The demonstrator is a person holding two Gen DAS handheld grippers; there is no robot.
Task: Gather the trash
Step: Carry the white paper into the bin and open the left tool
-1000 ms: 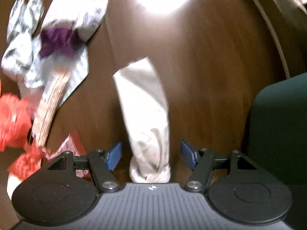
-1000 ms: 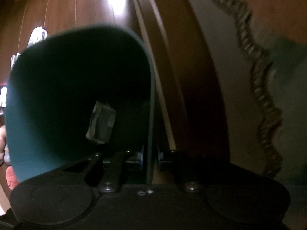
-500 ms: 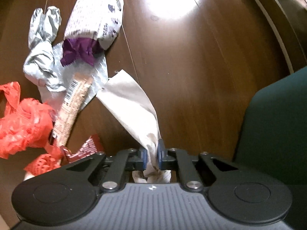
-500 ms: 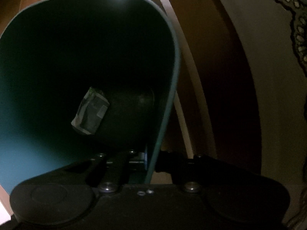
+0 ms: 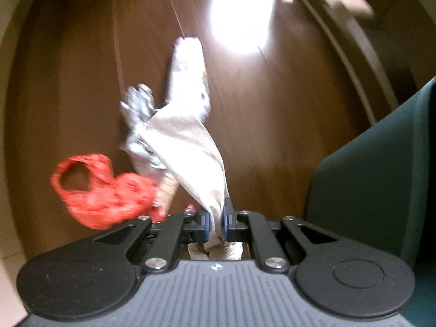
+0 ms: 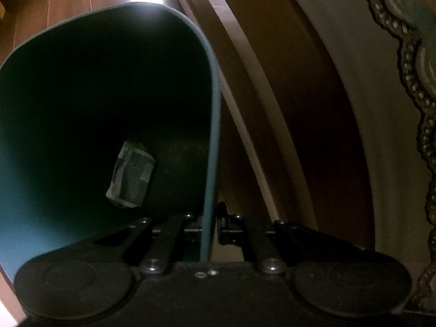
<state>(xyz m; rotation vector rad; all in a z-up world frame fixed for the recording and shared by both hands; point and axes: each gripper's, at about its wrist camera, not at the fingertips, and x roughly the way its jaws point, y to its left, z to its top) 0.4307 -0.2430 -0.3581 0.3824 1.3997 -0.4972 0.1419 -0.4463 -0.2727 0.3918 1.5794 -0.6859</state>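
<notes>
Transfer step in hand: left tool (image 5: 215,224) clamped on pale wrapper (image 5: 188,147), dangling above floor (image 5: 272,125). Right tool (image 6: 211,230) pinching green bin (image 6: 90,87) rim. Bin at 3 o'clock; next, carry over, release.

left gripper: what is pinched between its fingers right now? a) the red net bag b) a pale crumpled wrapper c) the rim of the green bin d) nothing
b: the left gripper is shut on the pale crumpled wrapper, which hangs from it above the floor, while the red net bag lies loose to one side.
</notes>
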